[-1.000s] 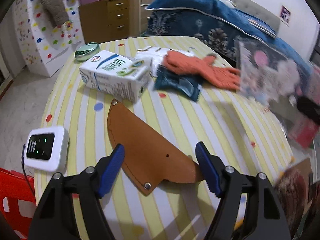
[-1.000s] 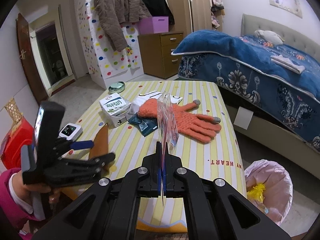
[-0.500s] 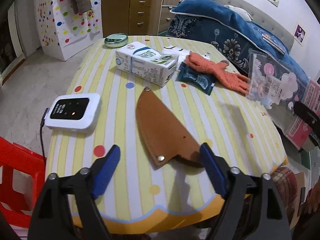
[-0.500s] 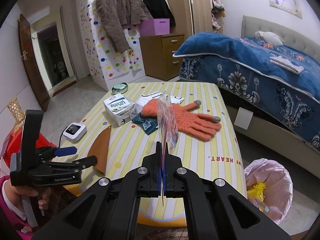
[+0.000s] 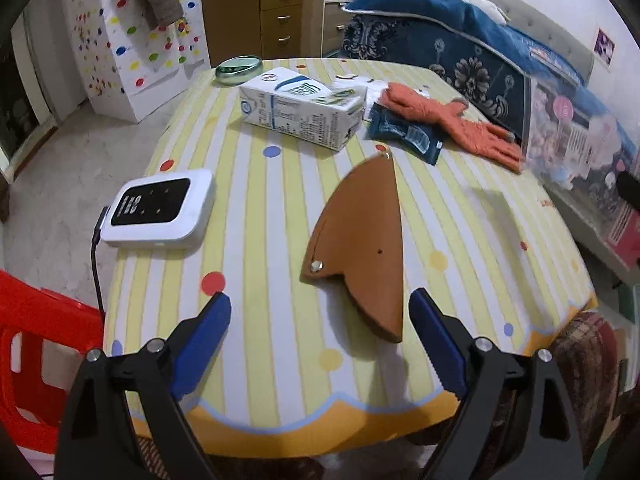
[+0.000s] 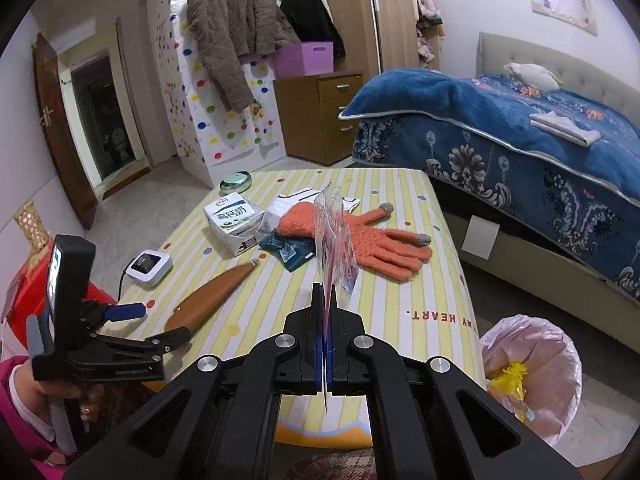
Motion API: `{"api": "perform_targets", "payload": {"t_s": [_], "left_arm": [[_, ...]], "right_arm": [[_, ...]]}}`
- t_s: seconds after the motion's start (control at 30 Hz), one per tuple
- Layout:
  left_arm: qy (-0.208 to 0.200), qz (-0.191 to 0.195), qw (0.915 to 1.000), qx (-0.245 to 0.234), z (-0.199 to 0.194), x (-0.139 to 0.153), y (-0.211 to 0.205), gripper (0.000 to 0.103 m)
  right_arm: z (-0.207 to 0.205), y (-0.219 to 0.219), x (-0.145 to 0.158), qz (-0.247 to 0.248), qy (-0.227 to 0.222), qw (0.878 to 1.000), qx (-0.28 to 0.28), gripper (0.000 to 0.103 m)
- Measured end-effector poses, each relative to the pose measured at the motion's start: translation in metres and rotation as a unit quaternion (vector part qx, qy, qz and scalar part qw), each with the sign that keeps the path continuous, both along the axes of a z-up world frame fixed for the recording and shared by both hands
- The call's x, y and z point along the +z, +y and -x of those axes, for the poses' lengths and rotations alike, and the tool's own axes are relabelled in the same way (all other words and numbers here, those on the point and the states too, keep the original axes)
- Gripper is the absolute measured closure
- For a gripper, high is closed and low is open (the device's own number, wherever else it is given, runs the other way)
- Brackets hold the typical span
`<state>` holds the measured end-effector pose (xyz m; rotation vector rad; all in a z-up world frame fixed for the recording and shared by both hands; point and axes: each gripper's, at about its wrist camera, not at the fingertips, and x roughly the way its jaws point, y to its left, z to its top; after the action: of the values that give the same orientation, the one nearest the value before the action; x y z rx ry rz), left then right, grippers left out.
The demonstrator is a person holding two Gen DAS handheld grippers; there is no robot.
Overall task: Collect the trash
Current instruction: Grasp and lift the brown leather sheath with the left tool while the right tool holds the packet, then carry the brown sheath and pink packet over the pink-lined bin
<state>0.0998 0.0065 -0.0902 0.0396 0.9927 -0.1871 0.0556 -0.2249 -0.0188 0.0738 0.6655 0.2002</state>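
Right gripper point(image 6: 325, 344) clamped on a clear wrapper point(image 6: 334, 248), held edge-on above the table point(image 6: 384, 300). Bin point(image 6: 532, 376) on the floor at four o'clock, just off the table corner. Best to swing toward four o'clock, keep the clamp firm until directly over the pink liner, then release low. Left gripper point(image 5: 320, 344) with fingers apart, empty, over the near edge; carton point(image 5: 300, 114) at twelve o'clock and blue packet point(image 5: 404, 136) at one o'clock look like likely next trash.
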Motion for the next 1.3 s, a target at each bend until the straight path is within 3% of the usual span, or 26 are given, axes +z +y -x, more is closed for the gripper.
{"api": "perform_targets", "payload": {"t_s": [0.17,0.3,0.53,0.67,0.77,0.9,1.07,1.3], "left_arm": [[-0.025,-0.005,0.9988,-0.041,-0.005,0.003,-0.012,0.015],[-0.006,-0.015,0.9982,-0.058,-0.023,-0.007,-0.021,0.024],[-0.007,-0.018,0.9973,-0.071,-0.038,-0.009,-0.024,0.028],[-0.013,-0.038,0.9968,-0.069,-0.034,-0.009,-0.026,0.046],[-0.011,-0.045,0.9975,-0.053,-0.029,-0.008,-0.023,0.048],[-0.010,-0.008,0.9992,-0.037,-0.015,0.001,-0.015,0.049],[-0.019,0.047,0.9966,-0.065,0.001,0.028,-0.030,0.049],[-0.070,0.048,0.9901,-0.112,0.012,0.056,-0.080,0.049]], "right_arm": [[0.001,0.004,0.001,-0.001,0.001,1.000,0.007,0.103],[0.003,0.004,0.002,-0.001,0.000,1.000,0.007,0.103],[0.004,0.002,0.002,-0.004,0.000,1.000,0.006,0.103],[0.005,0.001,0.003,0.000,-0.003,1.000,0.009,0.103],[0.007,0.000,0.005,0.001,-0.005,1.000,0.009,0.103],[0.010,-0.004,0.006,0.002,-0.009,1.000,0.009,0.103],[0.015,-0.016,0.008,-0.016,-0.009,1.000,-0.004,0.103],[0.030,-0.051,0.014,-0.018,-0.013,0.999,-0.046,0.103]]}}
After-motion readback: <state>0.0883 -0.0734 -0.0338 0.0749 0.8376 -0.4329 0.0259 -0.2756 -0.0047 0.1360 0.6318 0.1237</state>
